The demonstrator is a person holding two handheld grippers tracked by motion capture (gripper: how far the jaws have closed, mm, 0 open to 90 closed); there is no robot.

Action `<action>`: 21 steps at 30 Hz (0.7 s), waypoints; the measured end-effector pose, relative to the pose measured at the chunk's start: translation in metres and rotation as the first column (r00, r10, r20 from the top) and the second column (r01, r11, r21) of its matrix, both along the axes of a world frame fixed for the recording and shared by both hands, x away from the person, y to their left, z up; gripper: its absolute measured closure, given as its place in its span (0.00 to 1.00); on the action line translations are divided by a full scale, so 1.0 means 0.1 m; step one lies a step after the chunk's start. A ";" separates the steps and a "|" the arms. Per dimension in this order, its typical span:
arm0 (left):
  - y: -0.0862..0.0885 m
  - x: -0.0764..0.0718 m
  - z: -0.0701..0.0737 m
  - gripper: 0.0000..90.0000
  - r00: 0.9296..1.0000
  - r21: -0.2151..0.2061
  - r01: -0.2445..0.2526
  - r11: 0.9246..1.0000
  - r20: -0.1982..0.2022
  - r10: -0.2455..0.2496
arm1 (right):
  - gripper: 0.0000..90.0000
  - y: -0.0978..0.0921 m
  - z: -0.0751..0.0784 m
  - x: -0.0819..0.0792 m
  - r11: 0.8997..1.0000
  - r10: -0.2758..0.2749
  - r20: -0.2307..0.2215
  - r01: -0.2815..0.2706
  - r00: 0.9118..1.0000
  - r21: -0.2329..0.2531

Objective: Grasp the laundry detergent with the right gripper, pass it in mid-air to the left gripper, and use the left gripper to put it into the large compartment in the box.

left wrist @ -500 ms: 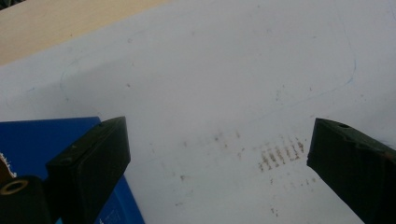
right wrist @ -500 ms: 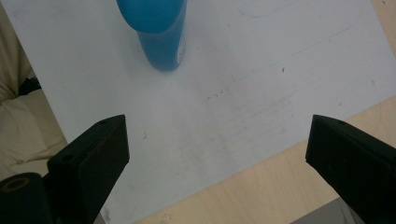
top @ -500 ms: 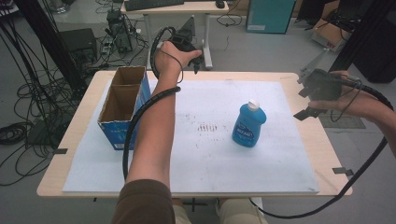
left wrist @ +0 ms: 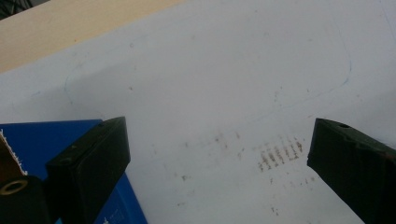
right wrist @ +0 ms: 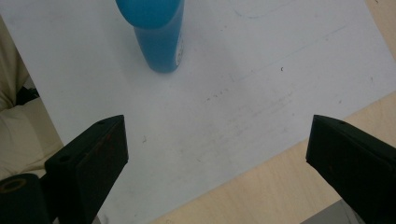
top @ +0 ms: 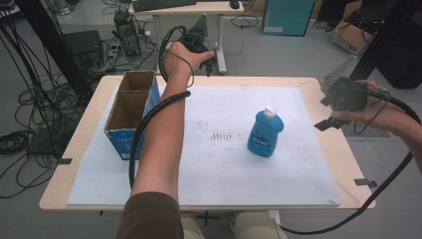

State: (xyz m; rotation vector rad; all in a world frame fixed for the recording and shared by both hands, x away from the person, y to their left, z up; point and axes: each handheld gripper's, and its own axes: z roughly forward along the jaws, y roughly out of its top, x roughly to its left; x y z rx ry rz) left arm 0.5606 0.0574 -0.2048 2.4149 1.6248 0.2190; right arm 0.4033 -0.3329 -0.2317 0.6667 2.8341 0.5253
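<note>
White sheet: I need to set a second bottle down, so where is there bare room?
The white sheet is bare between the cardboard box and the blue bottle, and along its near edge. The left edge by the box is crowded.

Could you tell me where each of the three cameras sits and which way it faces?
High view: above the person's side, facing forward and down on the table; both forearms show.
Left gripper view: rides the left gripper, facing the white mat and blue box.
Right gripper view: rides the right gripper, facing the blue bottle, shared with the high view.
</note>
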 end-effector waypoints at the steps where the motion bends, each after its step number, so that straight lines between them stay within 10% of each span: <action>1: 0.00 0.00 0.00 0.07 1.000 -0.001 -0.001 1.000 0.001 0.001 | 0.06 -0.01 0.00 -0.01 1.000 -0.001 0.001 0.001 1.000 0.007; 21: 0.03 -0.07 -0.03 0.07 1.000 -0.007 0.010 1.000 0.001 -0.010 | 0.05 -0.20 -0.26 -0.27 0.994 -0.070 0.016 0.068 0.997 0.084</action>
